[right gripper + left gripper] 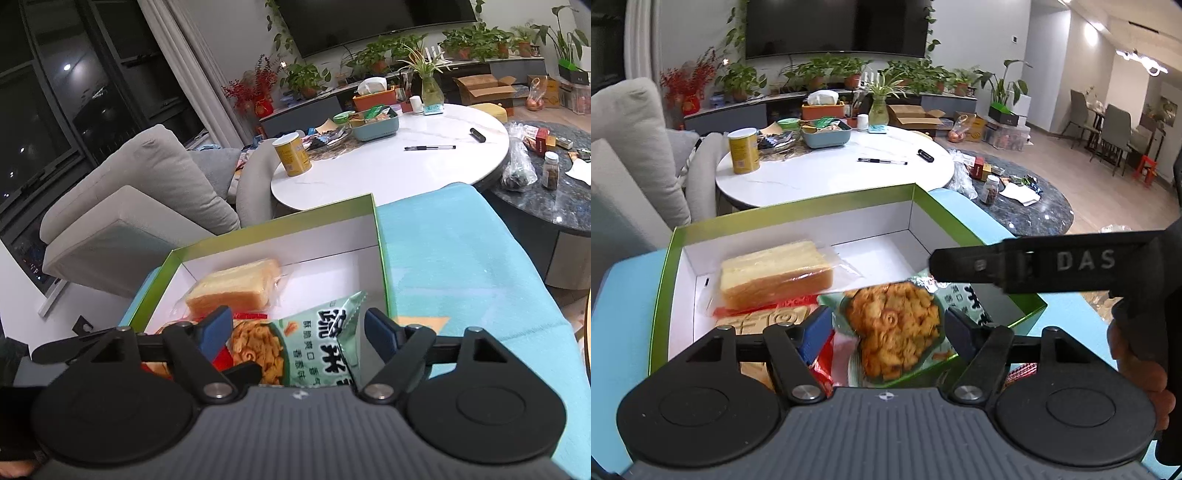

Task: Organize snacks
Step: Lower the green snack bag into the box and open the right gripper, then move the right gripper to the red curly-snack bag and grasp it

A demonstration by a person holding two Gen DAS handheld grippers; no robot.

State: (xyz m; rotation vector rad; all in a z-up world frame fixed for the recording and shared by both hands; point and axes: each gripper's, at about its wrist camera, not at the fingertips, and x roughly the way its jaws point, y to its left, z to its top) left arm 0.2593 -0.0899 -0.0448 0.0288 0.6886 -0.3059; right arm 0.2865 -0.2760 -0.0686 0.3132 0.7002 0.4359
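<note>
The green snack packet lies in the near part of the green-rimmed box, partly over red wrappers and just beside the wrapped bread toward the box's left wall. Both sets of tongs, the left gripper and the right gripper, stand part-open astride the packet, pads clear of it, gripping nothing. Judging from that, the packet looks freshly set down; lift both straight up so no pad snags the crinkly edge.
</note>
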